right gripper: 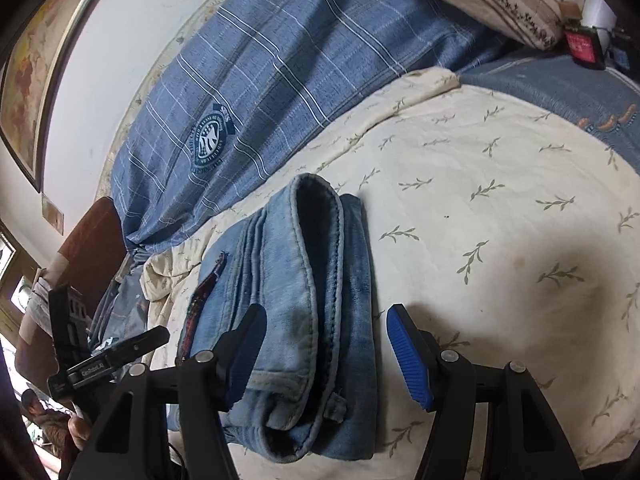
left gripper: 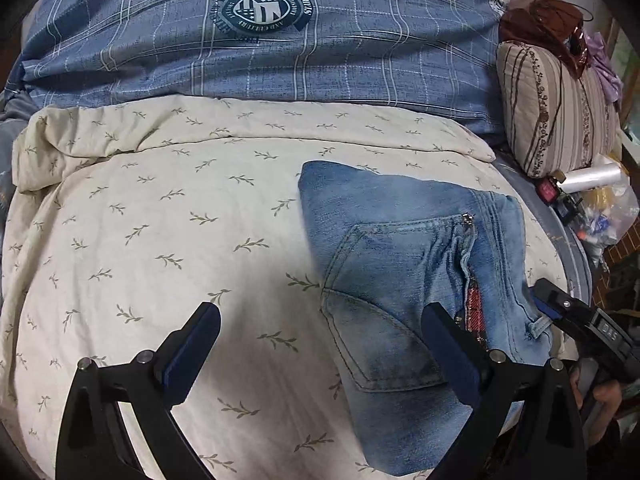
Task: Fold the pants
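Right now you are hovering both tongs over the jeans [left gripper: 404, 280], which are lying folded into a compact bundle on the cream leaf-print sheet [left gripper: 168, 240]. Your left gripper [left gripper: 320, 348] is standing wide and gripping nothing; its right finger is hanging over the back pocket while its left finger is over bare sheet, so the bundle's left edge is sitting between them. Your right gripper [right gripper: 326, 344] is likewise spread and empty, straddling the thick rolled waistband end just ahead of its pads, likely so that either side can be pinched or pressed flat. Judging by how tightly the layers are stacked, the folding is looking nearly finished. Beyond both pairs of fingertips the blue plaid quilt [left gripper: 280, 60] is bunching against the wall, with a striped pillow [left gripper: 556, 112] farther off to the right.
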Tool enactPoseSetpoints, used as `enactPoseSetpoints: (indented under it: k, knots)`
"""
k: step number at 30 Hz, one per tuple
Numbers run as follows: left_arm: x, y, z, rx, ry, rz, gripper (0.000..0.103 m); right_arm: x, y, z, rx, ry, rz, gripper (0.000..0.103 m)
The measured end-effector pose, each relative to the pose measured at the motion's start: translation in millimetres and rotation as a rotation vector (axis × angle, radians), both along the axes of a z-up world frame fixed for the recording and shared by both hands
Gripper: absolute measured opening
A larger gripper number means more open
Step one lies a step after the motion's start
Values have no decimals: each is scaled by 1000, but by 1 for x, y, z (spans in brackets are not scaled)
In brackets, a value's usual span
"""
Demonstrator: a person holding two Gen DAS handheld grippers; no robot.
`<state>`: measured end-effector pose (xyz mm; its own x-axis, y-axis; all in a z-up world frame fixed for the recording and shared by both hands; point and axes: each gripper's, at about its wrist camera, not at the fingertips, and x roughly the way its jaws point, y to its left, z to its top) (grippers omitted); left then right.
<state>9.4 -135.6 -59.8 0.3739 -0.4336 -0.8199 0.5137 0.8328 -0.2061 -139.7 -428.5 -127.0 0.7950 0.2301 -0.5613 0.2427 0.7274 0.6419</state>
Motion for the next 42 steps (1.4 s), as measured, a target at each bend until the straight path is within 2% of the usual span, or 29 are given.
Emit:
enactPoseSetpoints:
  k: [5,13,19,21,22,24,28,31,32,34,42]
  knots:
    - [4,-6,-4,11,20,-20,100,10,-5,-6,11,35,17,66]
    - [11,-17,-15,-42,102,-82,100,19,-13,-14,63,54,52,70]
    - [9,-28,-17,-39,91,-111,98,26,-19,-16,138,25,104,70]
    - [12,-26,-21,-60,127,-105,96,33,-15,-17,187,10,165,69]
    - [14,-26,-23,-74,145,-104,95,36,-12,-17,176,16,181,69]
    - [16,-26,-26,-83,156,-102,95,39,-8,-18,140,36,191,67]
    - [19,-24,-30,-117,188,-91,94,39,-13,-23,193,34,182,61]
    - [16,-30,-28,-132,179,-98,83,39,-14,-27,207,44,179,52]
    - [14,-32,-26,-132,173,-104,81,38,-13,-27,206,39,181,46]
    - [10,-37,-23,-106,147,-107,81,36,-12,-26,202,30,185,42]
    - [-3,-46,-12,-13,54,-91,79,36,-10,-25,195,30,169,41]
